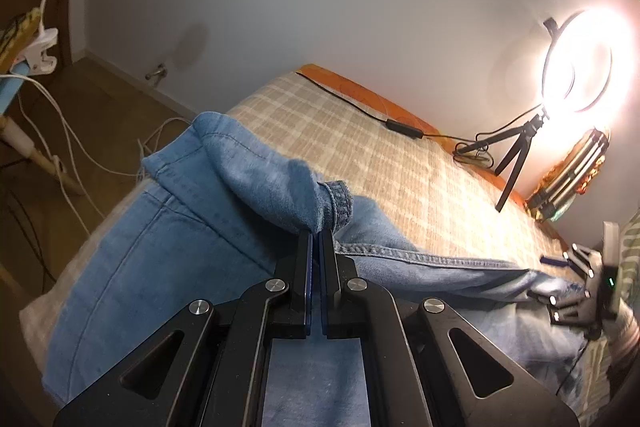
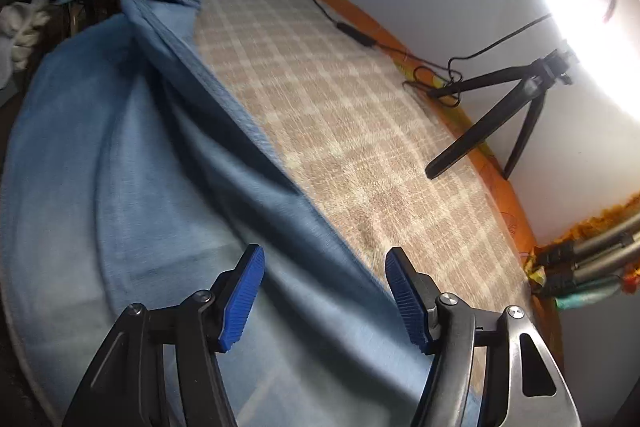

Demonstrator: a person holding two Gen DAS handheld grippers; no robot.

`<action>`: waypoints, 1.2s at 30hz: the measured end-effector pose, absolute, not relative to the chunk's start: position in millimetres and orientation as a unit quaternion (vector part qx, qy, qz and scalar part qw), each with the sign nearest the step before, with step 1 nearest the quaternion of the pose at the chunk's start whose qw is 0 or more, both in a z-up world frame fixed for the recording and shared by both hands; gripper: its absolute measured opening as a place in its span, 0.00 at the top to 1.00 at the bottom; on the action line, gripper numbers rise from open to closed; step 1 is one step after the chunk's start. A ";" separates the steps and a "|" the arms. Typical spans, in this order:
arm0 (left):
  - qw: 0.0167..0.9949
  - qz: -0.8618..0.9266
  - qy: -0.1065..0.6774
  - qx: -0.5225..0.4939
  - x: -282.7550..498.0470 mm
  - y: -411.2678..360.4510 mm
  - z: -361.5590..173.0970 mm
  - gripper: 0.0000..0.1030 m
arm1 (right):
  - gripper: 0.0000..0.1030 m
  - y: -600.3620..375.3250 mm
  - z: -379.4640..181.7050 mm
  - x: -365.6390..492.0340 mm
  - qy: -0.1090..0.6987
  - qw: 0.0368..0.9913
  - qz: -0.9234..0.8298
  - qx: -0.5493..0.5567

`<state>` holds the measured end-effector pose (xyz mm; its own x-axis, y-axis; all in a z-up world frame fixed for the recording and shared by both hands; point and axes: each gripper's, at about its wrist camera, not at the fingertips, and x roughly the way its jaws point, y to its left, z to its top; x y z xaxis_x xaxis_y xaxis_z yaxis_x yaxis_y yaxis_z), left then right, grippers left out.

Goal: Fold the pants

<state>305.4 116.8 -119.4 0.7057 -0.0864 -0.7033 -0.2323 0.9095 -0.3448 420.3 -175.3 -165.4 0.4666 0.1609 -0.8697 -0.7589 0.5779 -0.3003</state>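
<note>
Left wrist view first: the left gripper (image 1: 315, 233) has its jaws pressed together on a lifted fold of the blue jeans (image 1: 168, 247), pinching the denim right beside a rolled hem cuff (image 1: 340, 205). That raised fold hangs above the rest of the jeans, which lie spread along the near edge of the bed with the checked beige cover (image 1: 360, 147). A stitched seam runs from the jaws toward the right, where the right gripper (image 1: 576, 283) shows at the frame's edge, over the denim. On the far side of the cover from the jeans, a glowing ring light (image 1: 580, 63) stands on a small black tripod (image 1: 516, 163) against the wall, its cable trailing across the cover. White cables lie on the wooden floor beyond the bed's end.

Over to the right wrist view, a bit blurred: the right gripper (image 2: 324, 291) has its blue pads (image 2: 244, 299) standing well apart, nothing clamped between them. The jeans (image 2: 120, 167) lie under and between the fingers, their long edge running diagonally against the checked cover (image 2: 360, 115). The tripod (image 2: 500, 115) stands at the cover's far edge, the ring light (image 2: 568, 7) blazing above it.
</note>
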 end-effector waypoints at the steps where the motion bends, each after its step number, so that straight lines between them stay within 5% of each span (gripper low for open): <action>1: 0.900 0.042 0.384 -0.203 306.7 114.9 -121.6 0.99 | 0.35 -174.9 -172.9 429.4 0.428 0.778 0.293 -0.353; 3: 0.898 0.041 0.387 -0.207 310.0 115.2 -125.4 0.99 | 0.38 -176.5 -184.7 441.9 0.443 0.774 0.300 -0.338; 4: 0.897 0.040 0.388 -0.207 310.4 116.3 -127.1 0.99 | 0.57 -177.3 -188.6 444.8 0.451 0.771 0.307 -0.328; 7: 0.897 0.040 0.390 -0.201 315.5 116.2 -128.9 0.99 | 0.91 -181.8 -192.7 444.3 0.466 0.766 0.340 -0.284; 9: 0.897 0.037 0.389 -0.206 318.3 115.1 -127.0 0.99 | 0.98 -181.6 -189.8 438.0 0.454 0.774 0.328 -0.296; 20: 0.903 0.022 0.360 -0.235 256.2 137.7 -101.6 0.99 | 1.00 -177.5 -78.3 315.4 0.375 0.808 0.300 -0.342; 29: 0.889 0.007 0.404 -0.217 217.0 155.3 -119.2 0.97 | 1.00 -155.9 -128.5 206.2 0.419 0.759 0.301 -0.398; 30: 0.891 0.008 0.403 -0.208 220.6 151.7 -116.4 0.92 | 1.00 -155.3 -133.9 203.3 0.422 0.759 0.295 -0.398; 33: 0.892 -0.009 0.409 -0.191 242.7 133.5 -113.3 0.51 | 1.00 -153.9 -142.0 200.0 0.428 0.764 0.283 -0.391; 34: 0.892 -0.005 0.413 -0.184 252.2 124.7 -115.0 0.43 | 1.00 -153.8 -142.3 200.1 0.428 0.767 0.278 -0.388; 36: 0.887 0.000 0.434 -0.161 274.7 102.4 -124.6 0.43 | 1.00 -153.4 -141.4 200.2 0.430 0.772 0.273 -0.381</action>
<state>274.7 102.4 -124.6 0.6239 -0.1398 -0.7689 -0.1393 0.9482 -0.2855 200.2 -153.4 -141.4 0.4814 0.0934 -0.8715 -0.7491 0.5601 -0.3537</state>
